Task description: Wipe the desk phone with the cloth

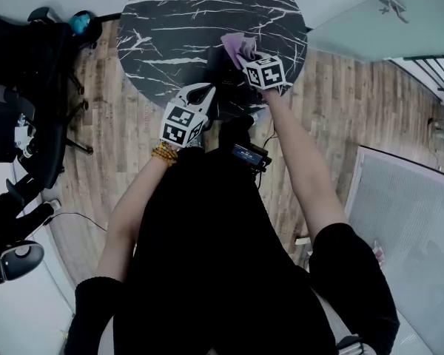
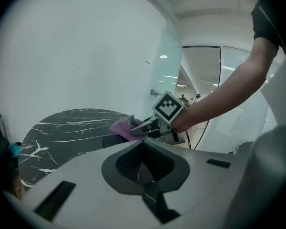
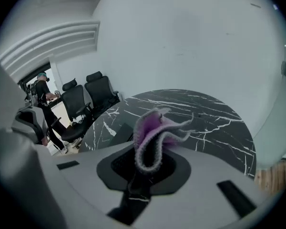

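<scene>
The desk phone (image 2: 112, 140), a low dark block that hardly stands out from the surface, sits on the round black marble tabletop (image 1: 170, 21) toward its near edge. Just above it hangs the pink cloth (image 3: 152, 132), crumpled and folded over itself, with a frayed pale rim. I cannot tell whether the cloth touches the phone. The right gripper (image 3: 145, 162) is clamped on the cloth's lower fold, and the rest of the cloth stands up beyond the jaws. In the head view this gripper reaches over the near right part of the tabletop with its marker cube facing up. The left gripper (image 2: 143, 151) hovers at the near edge of the tabletop, apart from the phone, its jaws pressed together with nothing between them. Black office chairs (image 3: 88, 97) stand on the wooden floor (image 1: 96, 117) off the tabletop's left edge
</scene>
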Demonstrator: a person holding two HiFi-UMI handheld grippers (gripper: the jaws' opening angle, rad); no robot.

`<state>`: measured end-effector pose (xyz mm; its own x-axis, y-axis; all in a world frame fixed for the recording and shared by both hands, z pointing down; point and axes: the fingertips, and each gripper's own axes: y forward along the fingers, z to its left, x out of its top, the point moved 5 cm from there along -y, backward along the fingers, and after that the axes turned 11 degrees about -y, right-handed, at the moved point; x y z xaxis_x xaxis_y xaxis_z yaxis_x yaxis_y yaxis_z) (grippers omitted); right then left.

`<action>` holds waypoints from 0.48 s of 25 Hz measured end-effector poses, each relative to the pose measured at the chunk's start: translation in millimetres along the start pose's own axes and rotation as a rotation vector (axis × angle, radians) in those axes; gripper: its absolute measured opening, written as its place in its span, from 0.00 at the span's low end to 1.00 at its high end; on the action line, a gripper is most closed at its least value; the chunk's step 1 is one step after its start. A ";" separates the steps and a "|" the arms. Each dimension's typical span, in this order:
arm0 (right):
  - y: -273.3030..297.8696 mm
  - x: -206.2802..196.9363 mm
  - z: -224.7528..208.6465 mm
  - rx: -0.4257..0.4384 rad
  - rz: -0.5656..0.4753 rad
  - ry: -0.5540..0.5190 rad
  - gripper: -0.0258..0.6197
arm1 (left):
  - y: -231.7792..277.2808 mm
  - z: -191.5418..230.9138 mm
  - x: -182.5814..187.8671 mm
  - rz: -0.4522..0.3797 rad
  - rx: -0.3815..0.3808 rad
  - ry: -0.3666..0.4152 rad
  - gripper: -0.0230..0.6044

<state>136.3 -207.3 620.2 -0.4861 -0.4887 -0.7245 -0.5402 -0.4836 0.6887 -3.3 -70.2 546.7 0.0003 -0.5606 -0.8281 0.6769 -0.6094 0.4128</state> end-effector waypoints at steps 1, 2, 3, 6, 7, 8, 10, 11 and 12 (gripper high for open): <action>2.6 -3.5 3.2 0.004 0.007 0.003 0.13 | -0.4 0.4 -1.3 0.002 0.001 0.001 0.06; 4.6 -6.0 6.2 0.005 0.013 -0.003 0.13 | -1.0 1.1 -2.6 0.004 0.004 0.001 0.06; 5.3 -7.0 8.4 0.000 0.018 -0.015 0.13 | -2.0 2.1 -3.6 0.004 0.007 -0.002 0.06; 4.1 -5.1 10.0 -0.015 0.036 -0.058 0.13 | -3.8 4.3 -4.1 0.002 0.016 -0.009 0.06; 4.0 -3.9 9.9 -0.013 0.046 -0.072 0.13 | -3.6 4.4 -3.7 0.001 0.016 -0.008 0.06; 4.2 -3.3 10.0 -0.010 0.058 -0.084 0.13 | -3.2 4.2 -3.0 0.001 0.013 -0.005 0.06; 4.7 -3.9 11.3 -0.005 0.076 -0.093 0.13 | -2.7 2.9 -2.2 0.001 0.008 0.003 0.06; 4.5 -4.9 12.5 -0.005 0.081 -0.091 0.13 | -2.9 2.3 -2.0 0.001 0.005 0.005 0.06; 4.5 -6.3 13.9 -0.005 0.084 -0.087 0.13 | -3.2 2.1 -1.8 0.001 0.003 0.006 0.06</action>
<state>127.4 -196.3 627.4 -0.5878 -0.4626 -0.6636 -0.4915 -0.4474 0.7472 -7.0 -68.5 547.7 0.0048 -0.5579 -0.8299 0.6743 -0.6110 0.4146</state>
